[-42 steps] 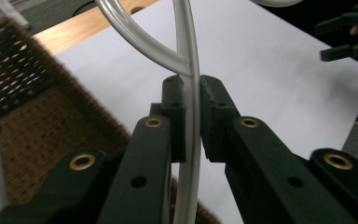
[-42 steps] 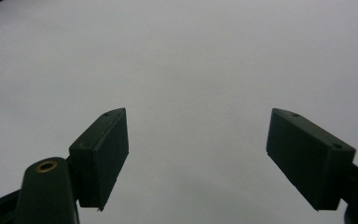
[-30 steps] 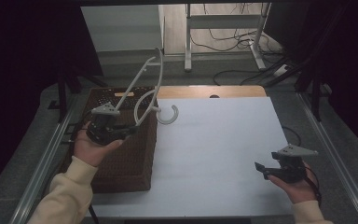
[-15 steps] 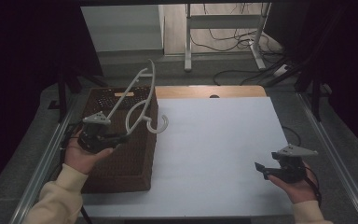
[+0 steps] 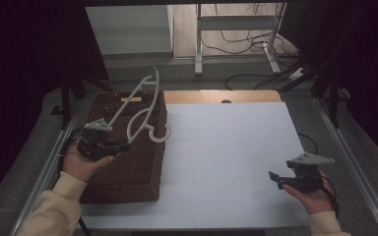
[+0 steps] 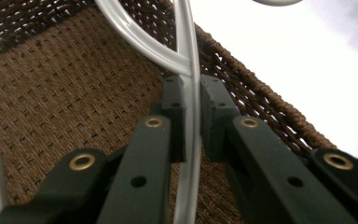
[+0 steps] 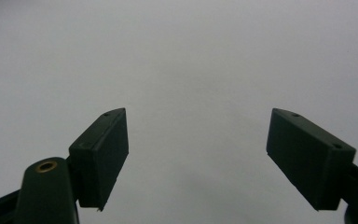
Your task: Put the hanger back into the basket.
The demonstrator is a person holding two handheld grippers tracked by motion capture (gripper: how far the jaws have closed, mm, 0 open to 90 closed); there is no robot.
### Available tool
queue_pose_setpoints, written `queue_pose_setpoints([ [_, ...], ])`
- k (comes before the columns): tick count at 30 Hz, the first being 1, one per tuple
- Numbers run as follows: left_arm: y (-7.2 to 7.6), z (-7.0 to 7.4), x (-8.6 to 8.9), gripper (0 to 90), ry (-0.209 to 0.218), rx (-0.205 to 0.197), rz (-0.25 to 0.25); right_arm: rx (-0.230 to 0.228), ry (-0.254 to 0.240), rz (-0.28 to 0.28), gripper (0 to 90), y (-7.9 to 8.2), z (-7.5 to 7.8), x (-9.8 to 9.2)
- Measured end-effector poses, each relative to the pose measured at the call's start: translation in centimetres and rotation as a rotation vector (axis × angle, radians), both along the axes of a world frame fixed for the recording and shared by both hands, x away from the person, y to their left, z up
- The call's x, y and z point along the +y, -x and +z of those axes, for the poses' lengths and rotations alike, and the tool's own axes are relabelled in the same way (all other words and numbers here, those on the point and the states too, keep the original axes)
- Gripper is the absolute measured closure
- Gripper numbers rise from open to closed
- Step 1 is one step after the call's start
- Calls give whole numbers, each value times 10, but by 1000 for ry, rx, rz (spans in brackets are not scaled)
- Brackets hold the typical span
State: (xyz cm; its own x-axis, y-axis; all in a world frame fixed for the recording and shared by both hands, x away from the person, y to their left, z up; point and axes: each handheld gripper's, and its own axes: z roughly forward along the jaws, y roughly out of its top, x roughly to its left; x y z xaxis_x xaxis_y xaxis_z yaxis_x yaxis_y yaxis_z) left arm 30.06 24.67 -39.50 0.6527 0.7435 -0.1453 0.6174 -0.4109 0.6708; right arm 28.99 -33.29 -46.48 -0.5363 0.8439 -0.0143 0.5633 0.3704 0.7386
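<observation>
A white plastic clothes hanger (image 5: 142,104) slants up and away over a brown woven basket (image 5: 128,173) on the left of the table. My left gripper (image 5: 124,145) is shut on one thin bar of the hanger, just above the basket. The hanger's hook hangs beside the basket's right rim. In the left gripper view the white hanger (image 6: 189,56) bar runs between the two pads of the left gripper (image 6: 193,91), with the basket's weave (image 6: 65,93) below. My right gripper (image 5: 274,178) hovers at the table's near right. In the right gripper view the right gripper (image 7: 196,140) stands open, nothing between its pads.
A white sheet (image 5: 226,142) covers the table to the right of the basket. A bare wooden strip (image 5: 216,96) shows at the far edge. Metal rails run along both sides. Desk legs and cables (image 5: 256,59) lie on the floor beyond.
My left hand has moved left and down toward the basket with the hanger. The hook has swung from over the white sheet to the basket's right rim. The right hand has kept still.
</observation>
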Motion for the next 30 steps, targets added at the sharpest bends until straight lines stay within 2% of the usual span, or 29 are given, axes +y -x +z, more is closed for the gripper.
queue_pose_setpoints([
  [9,-12,-10,2,813,-14,31,-14,4,-1,-2,213,0,0,-1],
  [13,-14,-14,5,813,-3,44,-22,3,0,-1,213,0,0,-1],
  [19,-15,-21,10,812,0,83,-30,5,1,-2,213,0,-1,-1],
  [24,-16,-31,16,811,-24,119,-40,4,2,-2,213,0,-1,0],
  [30,-14,-38,21,811,-28,137,-60,6,4,-2,212,0,-1,0],
])
